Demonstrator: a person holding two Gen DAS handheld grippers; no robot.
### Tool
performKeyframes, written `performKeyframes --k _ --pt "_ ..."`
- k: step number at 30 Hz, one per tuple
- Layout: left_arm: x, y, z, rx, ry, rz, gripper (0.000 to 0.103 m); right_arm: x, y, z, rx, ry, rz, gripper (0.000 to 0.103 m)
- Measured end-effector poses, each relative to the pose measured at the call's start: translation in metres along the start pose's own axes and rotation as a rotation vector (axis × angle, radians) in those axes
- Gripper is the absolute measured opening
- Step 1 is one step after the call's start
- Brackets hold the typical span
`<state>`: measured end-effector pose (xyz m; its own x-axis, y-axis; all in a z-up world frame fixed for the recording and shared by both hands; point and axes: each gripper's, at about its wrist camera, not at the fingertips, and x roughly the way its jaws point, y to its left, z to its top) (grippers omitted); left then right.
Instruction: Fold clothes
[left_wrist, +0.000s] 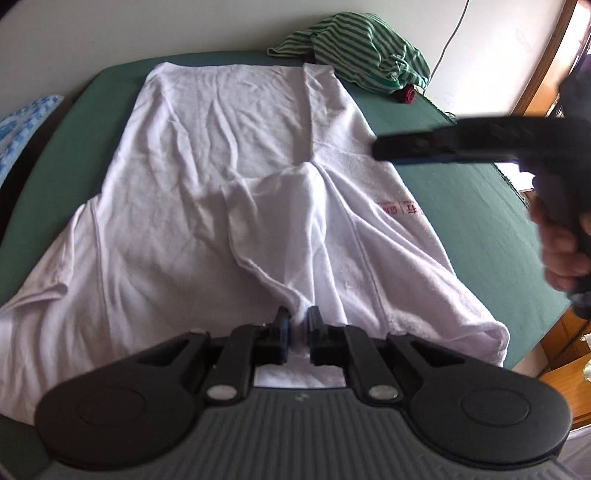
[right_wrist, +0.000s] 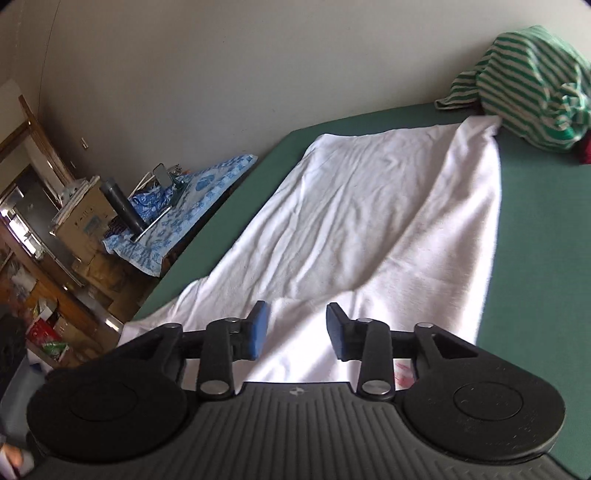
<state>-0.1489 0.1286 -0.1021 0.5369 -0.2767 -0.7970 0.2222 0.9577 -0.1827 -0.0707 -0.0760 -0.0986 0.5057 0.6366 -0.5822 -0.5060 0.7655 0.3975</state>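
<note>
White garment (left_wrist: 229, 177) | wrinkled, spread flat | fold pinched by left tongs (left_wrist: 298, 325)

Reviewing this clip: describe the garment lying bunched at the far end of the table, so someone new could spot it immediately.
Find the green table and the white shirt spread on it. Past the shirt's far edge, near the wall, sits the striped garment, a crumpled heap. It alone has green and cream stripes.
</note>
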Motion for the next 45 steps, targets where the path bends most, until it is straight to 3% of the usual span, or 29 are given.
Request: performKeyframes --k 6,9,10,11,12,18,21,22,24,26,28,30,34,36,37,39,42,44,45 --pt "0.003 0.010 0.007 -0.014 0.029 -0.049 0.006 -0.060 0.027 -0.070 -0.151 0.157 -0.070 0.050" --pt "0.001 0.010 0.015 0.003 0.030 -0.079 0.006 -0.050 0.045 -0.102 -0.227 0.152 -0.201 0.049" --pt "-0.002 0.010 0.017 0.010 0.025 -0.093 0.006 -0.043 0.045 -0.107 -0.223 0.153 -0.267 0.041" --pt "-0.005 0.009 0.019 0.017 0.017 -0.111 0.006 -0.037 0.044 -0.111 -0.214 0.151 -0.329 0.015" --pt "-0.009 0.008 0.021 0.024 0.010 -0.129 0.006 -0.041 0.040 -0.111 -0.160 0.112 -0.360 0.003" --pt "-0.016 -0.004 0.017 0.105 0.010 -0.206 0.007 -0.087 0.034 -0.119 0.006 -0.105 -0.503 0.001" --pt "0.004 -0.014 0.000 0.168 0.099 -0.183 0.007 -0.073 0.023 -0.134 0.049 0.028 -0.551 0.004" --pt "0.009 -0.015 -0.005 0.188 0.120 -0.171 0.007 -0.068 0.020 -0.139 0.067 0.070 -0.562 0.005" --pt "0.006 -0.013 -0.010 0.211 0.114 -0.167 0.007 -0.073 0.024 -0.138 0.071 0.045 -0.570 0.006" --pt "-0.001 -0.008 -0.010 0.215 0.091 -0.172 0.007 -0.082 0.031 -0.127 0.074 -0.043 -0.547 0.025" --pt "-0.004 -0.002 -0.005 0.202 0.074 -0.163 0.007 -0.079 0.039 -0.116 0.027 -0.066 -0.498 0.044" --pt "-0.003 0.002 -0.001 0.189 0.063 -0.146 0.007 -0.065 0.049 -0.114 -0.079 -0.029 -0.497 0.044" --pt "-0.007 0.011 0.008 0.156 0.031 -0.144 0.007 -0.034 0.049 -0.119 -0.189 0.061 -0.582 0.040" --pt "-0.017 0.014 0.010 0.147 0.003 -0.164 0.007 -0.032 0.045 -0.118 -0.152 0.090 -0.566 0.023" --pt "-0.022 0.015 0.010 0.152 -0.008 -0.171 0.007 -0.038 0.047 -0.117 -0.137 0.077 -0.542 0.003" --pt "-0.031 0.015 0.008 0.176 -0.029 -0.184 0.007 -0.054 0.057 -0.116 -0.148 0.025 -0.500 0.002" --pt "-0.022 0.011 -0.003 0.227 0.024 -0.172 0.007 -0.061 0.064 -0.120 -0.195 0.076 -0.485 0.002" --pt "-0.011 0.010 -0.011 0.259 0.070 -0.146 0.007 -0.049 0.061 -0.128 -0.245 0.183 -0.533 0.002" --pt "-0.006 0.009 -0.014 0.273 0.091 -0.133 0.007 -0.049 0.060 -0.127 -0.247 0.187 -0.541 0.002"
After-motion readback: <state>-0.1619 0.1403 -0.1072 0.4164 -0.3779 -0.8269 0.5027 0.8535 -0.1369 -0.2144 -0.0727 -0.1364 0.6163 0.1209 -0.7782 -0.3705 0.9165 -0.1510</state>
